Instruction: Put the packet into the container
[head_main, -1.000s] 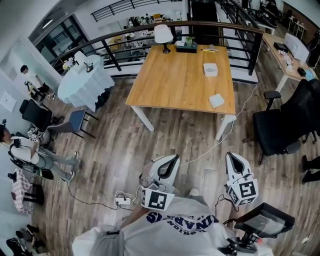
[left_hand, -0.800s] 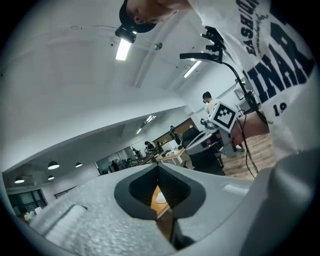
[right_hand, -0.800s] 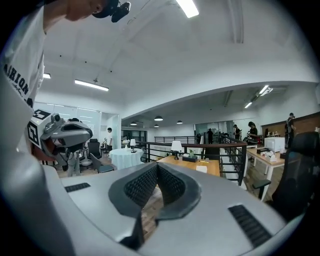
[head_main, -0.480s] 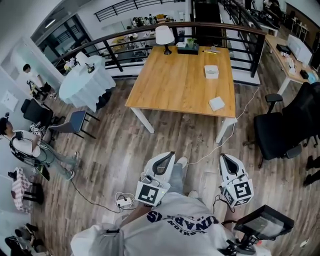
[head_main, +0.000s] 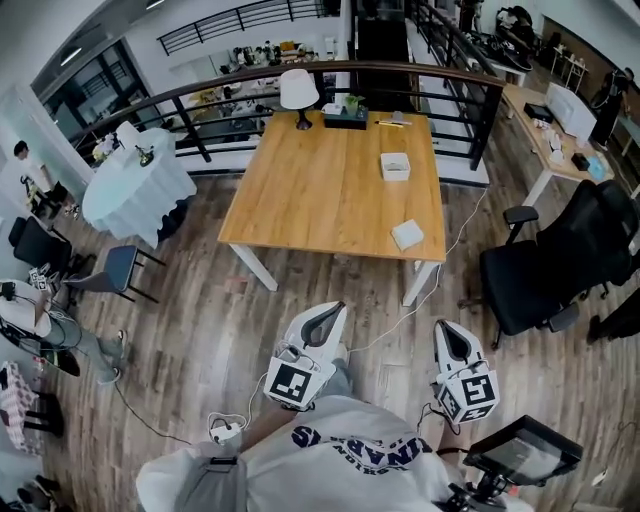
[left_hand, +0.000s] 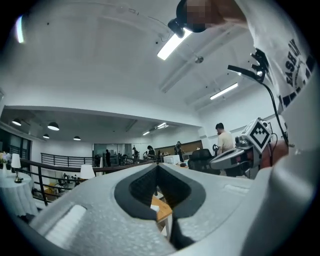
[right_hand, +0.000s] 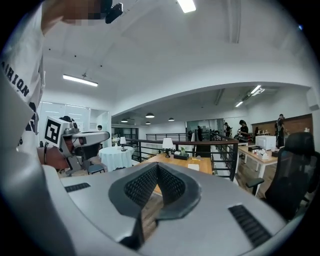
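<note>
A white packet (head_main: 407, 234) lies near the front right corner of the wooden table (head_main: 320, 190). Farther back on that table sits a small white container (head_main: 395, 166). Both grippers hang over the wooden floor, short of the table and touching nothing. My left gripper (head_main: 338, 306) (left_hand: 158, 165) is shut and empty, its tips meeting. The right gripper (head_main: 443, 326) (right_hand: 157, 165) is also shut with nothing in it. In the right gripper view the table (right_hand: 175, 161) lies straight ahead beyond the jaws.
A lamp (head_main: 297, 90) and a dark box (head_main: 345, 117) stand at the table's far edge, before a black railing (head_main: 200, 90). A black office chair (head_main: 545, 265) is at the right and a round white-clothed table (head_main: 135, 190) at the left. A cable (head_main: 400, 315) crosses the floor.
The table has come nearer and shifted left in the head view. Both grippers moved forward toward it, and the left one rolled a little.
</note>
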